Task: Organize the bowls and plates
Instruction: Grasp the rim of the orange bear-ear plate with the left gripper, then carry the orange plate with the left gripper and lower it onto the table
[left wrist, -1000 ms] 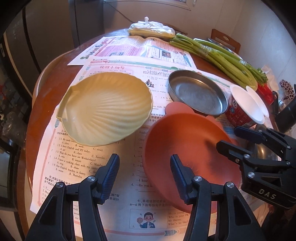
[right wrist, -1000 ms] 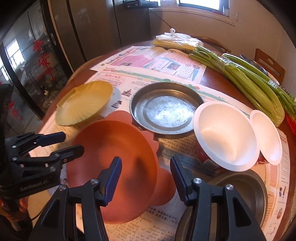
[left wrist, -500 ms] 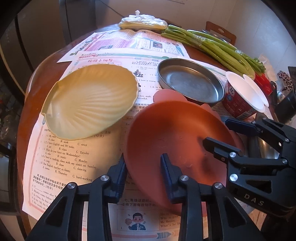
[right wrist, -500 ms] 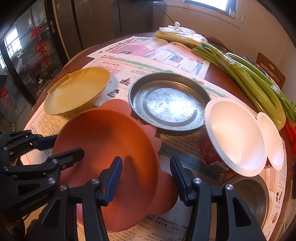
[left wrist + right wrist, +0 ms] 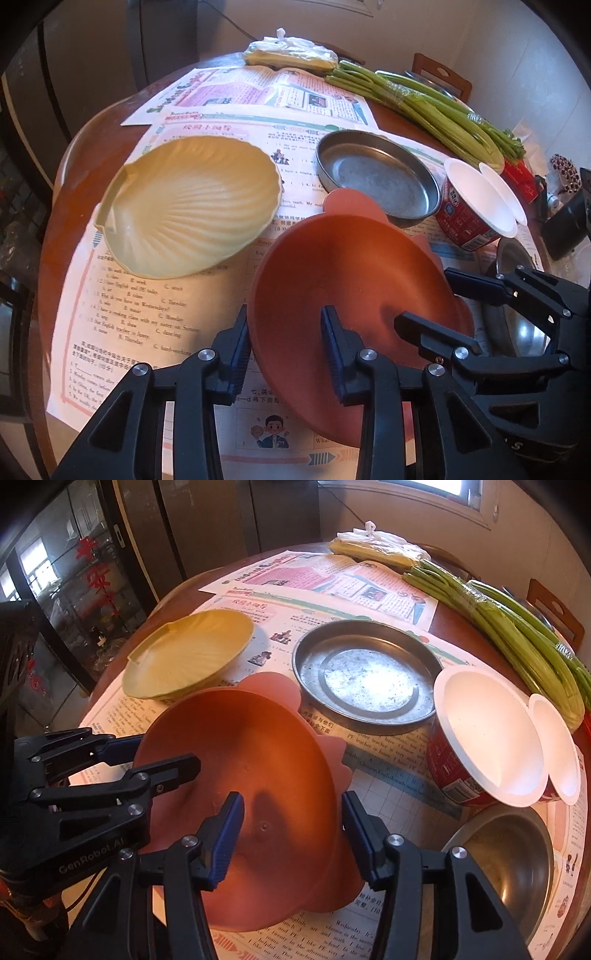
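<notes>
My left hand-held gripper (image 5: 284, 347) and right hand-held gripper (image 5: 291, 827) clamp the empty orange bowl (image 5: 354, 295) — steel bowl's (image 5: 509, 853) hollow shows only rightward.

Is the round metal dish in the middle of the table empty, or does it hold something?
Empty. In the right wrist view, the whole bottom of the metal dish shows bare and shiny, with only dull marks, and nothing lies inside it.

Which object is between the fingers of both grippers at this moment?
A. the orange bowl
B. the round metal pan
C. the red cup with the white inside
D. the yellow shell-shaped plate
A: the left gripper has one finger on each side of the near rim of the orange bowl, and the right gripper straddles its other rim; the other dishes lie untouched on the newspaper.
</notes>
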